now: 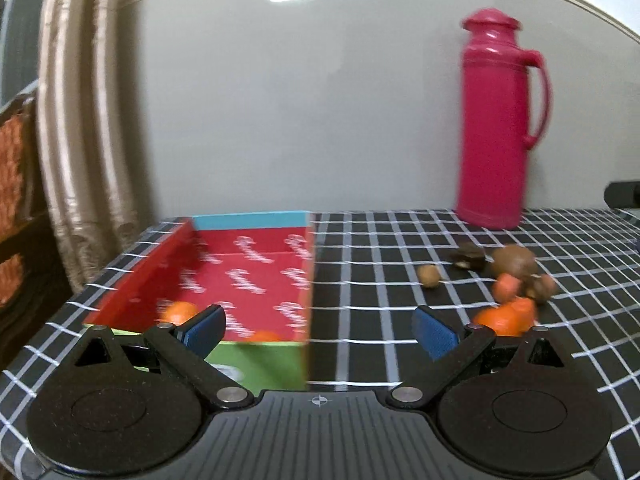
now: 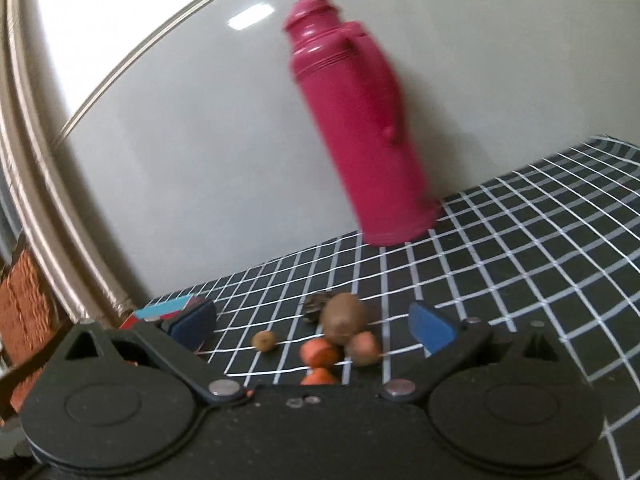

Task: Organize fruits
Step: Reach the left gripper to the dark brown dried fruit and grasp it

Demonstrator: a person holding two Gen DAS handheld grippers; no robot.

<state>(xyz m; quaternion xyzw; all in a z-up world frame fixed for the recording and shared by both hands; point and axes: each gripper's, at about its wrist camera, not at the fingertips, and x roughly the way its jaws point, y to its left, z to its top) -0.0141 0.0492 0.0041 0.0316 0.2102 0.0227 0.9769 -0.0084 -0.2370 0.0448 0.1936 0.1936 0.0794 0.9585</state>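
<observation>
Now both grippers (image 1: 320, 330) (image 2: 312, 330) low, wide, empty.

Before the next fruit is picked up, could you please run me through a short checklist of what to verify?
1. Right gripper open with nothing between its blue pads: ok.
2. Left gripper open and empty: ok.
3. Red printed cardboard box open at the top with room inside; two orange fruits already lie in it: ok.
4. Loose pile in front of the right gripper, brown kiwi touching the orange pieces: ok, but crowded.
5. Tall magenta plastic flask standing behind the pile, apart from it: ok.
6. What the small dark lump is: cannot tell, blurred.
</observation>
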